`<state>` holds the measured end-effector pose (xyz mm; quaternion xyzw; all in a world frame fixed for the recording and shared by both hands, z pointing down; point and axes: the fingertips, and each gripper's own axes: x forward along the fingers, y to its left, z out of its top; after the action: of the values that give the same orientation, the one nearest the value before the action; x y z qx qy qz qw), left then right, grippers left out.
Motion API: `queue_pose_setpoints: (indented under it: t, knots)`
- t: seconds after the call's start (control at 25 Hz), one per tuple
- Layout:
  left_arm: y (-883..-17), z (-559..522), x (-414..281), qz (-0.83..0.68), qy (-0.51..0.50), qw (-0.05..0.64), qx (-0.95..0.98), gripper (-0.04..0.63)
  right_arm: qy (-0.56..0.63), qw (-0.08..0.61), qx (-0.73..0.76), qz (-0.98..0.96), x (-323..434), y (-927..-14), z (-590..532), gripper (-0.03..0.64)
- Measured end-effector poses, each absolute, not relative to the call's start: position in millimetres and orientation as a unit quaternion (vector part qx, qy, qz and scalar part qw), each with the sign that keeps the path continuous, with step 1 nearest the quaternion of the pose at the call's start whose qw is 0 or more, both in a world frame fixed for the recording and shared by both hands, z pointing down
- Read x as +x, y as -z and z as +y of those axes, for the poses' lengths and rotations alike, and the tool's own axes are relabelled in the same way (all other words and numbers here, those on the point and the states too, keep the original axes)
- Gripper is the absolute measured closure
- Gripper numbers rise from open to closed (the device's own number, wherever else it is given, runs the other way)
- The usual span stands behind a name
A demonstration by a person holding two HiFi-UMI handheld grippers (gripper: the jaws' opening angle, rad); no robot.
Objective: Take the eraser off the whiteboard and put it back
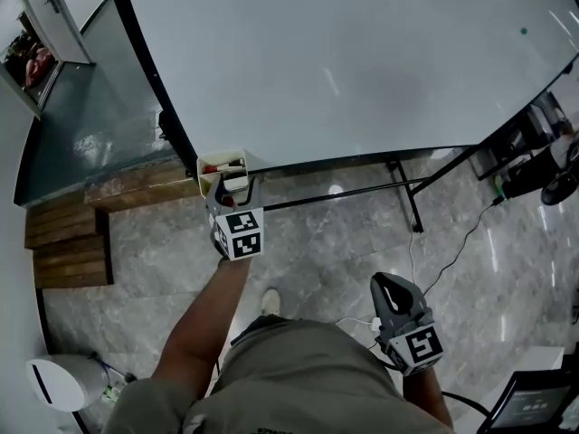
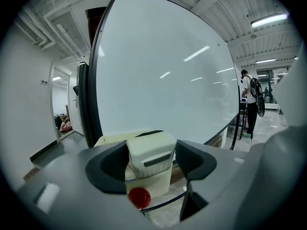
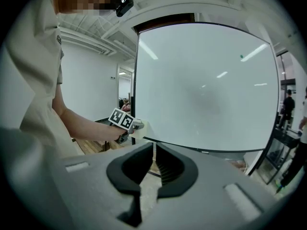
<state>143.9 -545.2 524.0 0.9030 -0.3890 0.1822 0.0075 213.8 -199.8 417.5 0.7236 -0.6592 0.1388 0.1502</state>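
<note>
The cream eraser (image 2: pixel 149 157) sits between the jaws of my left gripper (image 2: pixel 151 163), resting on a cream holder (image 2: pixel 109 139) at the whiteboard's (image 1: pixel 362 61) lower left corner. The jaws flank it closely without a clear squeeze. A red marker cap (image 2: pixel 139 197) shows just below it. In the head view the left gripper (image 1: pixel 232 193) reaches into that holder (image 1: pixel 210 181). My right gripper (image 1: pixel 391 287) hangs back near the person's waist, jaws shut on nothing (image 3: pixel 154 164), pointing towards the board (image 3: pixel 206 90).
Black stand legs (image 1: pixel 407 197) and a white cable (image 1: pixel 443 260) run across the marble floor under the board. Wooden steps (image 1: pixel 72 242) lie at left, a white bin (image 1: pixel 59 378) at lower left. A person (image 2: pixel 249 104) stands far off at right.
</note>
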Motion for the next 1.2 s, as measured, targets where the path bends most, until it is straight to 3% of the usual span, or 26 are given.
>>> queue_pose_setpoints:
  t: [0.08, 0.48, 1.2]
  knots:
    - [-524.3, -546.8, 142.9, -0.391, -0.182, 0.004, 0.902, 0.326, -0.143, 0.151, 0.724, -0.658, 214.4, -417.3, -200.2, 0.606]
    - [-505.3, -543.1, 138.7, -0.378, -0.168, -0.019, 0.910, 0.324, -0.145, 0.147, 0.714, -0.669, 213.0, -423.8, -199.7, 0.606]
    - [-372.3, -446.8, 81.6, -0.355, -0.059, -0.039, 0.932, 0.321, -0.128, 0.130, 0.673, -0.717, 183.9, -417.8, -168.5, 0.606]
